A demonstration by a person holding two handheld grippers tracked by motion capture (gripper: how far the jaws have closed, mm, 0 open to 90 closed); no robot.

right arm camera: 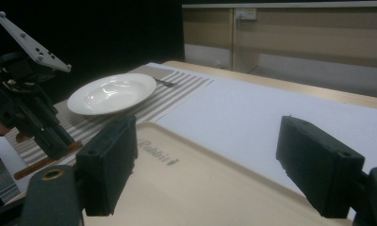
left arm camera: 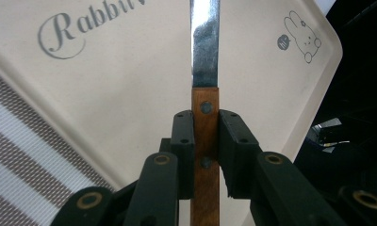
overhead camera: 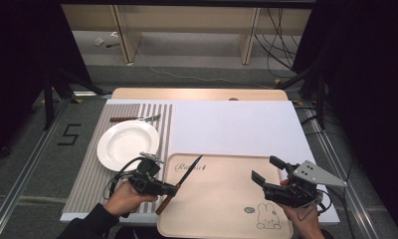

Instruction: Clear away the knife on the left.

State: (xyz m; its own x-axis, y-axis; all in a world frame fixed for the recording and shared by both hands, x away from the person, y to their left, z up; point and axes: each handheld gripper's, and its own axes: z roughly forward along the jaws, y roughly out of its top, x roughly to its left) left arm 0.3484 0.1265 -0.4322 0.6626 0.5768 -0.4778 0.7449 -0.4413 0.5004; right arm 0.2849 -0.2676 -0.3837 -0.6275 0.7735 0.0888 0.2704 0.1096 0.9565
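A knife [overhead camera: 189, 172] with a brown wooden handle [left arm camera: 205, 127] and a steel blade [left arm camera: 205, 42] lies slanted over the left edge of the beige rabbit tray [overhead camera: 222, 209]. My left gripper [overhead camera: 173, 188] is shut on the handle, its pads [left arm camera: 183, 136] pressing both sides, and the blade points toward the far side of the tray. My right gripper [overhead camera: 267, 170] hovers over the tray's right part, jaws wide open with nothing between them. In the right gripper view its fingers [right arm camera: 109, 160] frame the tray [right arm camera: 200, 188], with the left gripper [right arm camera: 54, 141] at the left.
A white plate [overhead camera: 127, 144] sits on a striped placemat [overhead camera: 87, 174] left of the tray. A fork [overhead camera: 137, 118] lies on the mat beyond the plate. A white sheet [overhead camera: 232, 124] covers the table behind the tray. Cables run on the floor past the table.
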